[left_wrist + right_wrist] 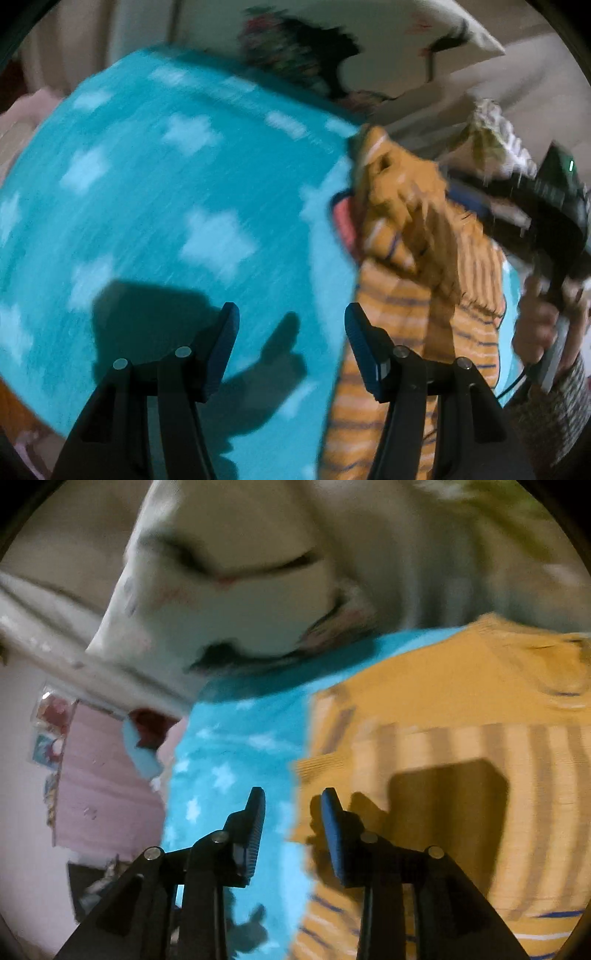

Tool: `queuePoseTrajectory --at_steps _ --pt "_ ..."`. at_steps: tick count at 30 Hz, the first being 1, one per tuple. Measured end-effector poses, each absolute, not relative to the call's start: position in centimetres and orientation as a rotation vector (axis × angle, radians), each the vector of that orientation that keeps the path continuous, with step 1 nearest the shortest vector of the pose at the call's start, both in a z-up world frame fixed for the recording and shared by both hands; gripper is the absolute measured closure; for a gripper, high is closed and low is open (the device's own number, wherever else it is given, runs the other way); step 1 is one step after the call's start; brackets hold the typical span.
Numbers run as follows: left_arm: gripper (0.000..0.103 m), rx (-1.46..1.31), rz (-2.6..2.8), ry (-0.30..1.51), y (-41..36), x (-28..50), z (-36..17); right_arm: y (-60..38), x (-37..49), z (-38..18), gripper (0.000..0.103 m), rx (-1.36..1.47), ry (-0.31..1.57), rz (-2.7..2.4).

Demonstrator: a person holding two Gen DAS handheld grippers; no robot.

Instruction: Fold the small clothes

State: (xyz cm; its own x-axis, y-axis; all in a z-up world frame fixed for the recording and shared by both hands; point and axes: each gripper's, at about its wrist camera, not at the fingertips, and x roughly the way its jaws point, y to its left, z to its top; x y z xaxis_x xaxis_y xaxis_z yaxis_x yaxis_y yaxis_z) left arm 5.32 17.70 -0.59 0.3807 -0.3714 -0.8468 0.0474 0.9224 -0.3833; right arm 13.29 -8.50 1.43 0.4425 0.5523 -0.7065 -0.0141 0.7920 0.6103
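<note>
Fold in progress on a small orange knit garment with thin blue and white stripes (pixel 461 738), which lies on a turquoise fleece blanket printed with pale stars (pixel 166 184). In the left wrist view part of the garment is heaped up and rumpled beside the other hand-held tool; in the right wrist view a flatter striped panel spreads under and to the right of the fingers, its left edge running along the bare blanket.

Right claw (pixel 293 812): jaws apart with a moderate gap and nothing pressed between the pads — the garment's edge lies just beneath the right-hand finger, the blanket beneath the left-hand one. Left claw (pixel 291 325): jaws wider apart and empty, poised over bare blanket, with the garment's near edge under its right-hand finger. The person's hand (pixel 543 317) grips the handle of the right tool at the right of the left wrist view.

A white pillow with dark printed marks (pixel 240 590) sits beyond the blanket.

Judged step: a flap appears to have been laid over and let go, so neither claw holds cloth. The next move likely calls for picking a fresh edge — pinching a single layer near a corner without snagging the fleece below — then carrying it across squarely. Both views are blurred, so the seams cannot be read.
</note>
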Motion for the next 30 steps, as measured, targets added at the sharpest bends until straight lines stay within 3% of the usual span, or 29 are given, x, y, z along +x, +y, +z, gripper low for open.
queuePoseTrajectory --at_steps 6,15,30 --pt "0.045 -0.208 -0.371 1.051 10.8 10.4 0.4 -16.8 11.1 -1.3 0.068 0.603 1.109 0.131" --pt "0.041 -0.074 -0.305 1.145 6.2 16.2 -4.9 -24.0 8.0 -3.8 0.07 0.524 1.118 -0.162" --pt "0.041 -0.19 -0.315 1.204 11.2 8.2 -4.5 -26.3 -0.9 -3.0 0.069 0.544 1.14 -0.135"
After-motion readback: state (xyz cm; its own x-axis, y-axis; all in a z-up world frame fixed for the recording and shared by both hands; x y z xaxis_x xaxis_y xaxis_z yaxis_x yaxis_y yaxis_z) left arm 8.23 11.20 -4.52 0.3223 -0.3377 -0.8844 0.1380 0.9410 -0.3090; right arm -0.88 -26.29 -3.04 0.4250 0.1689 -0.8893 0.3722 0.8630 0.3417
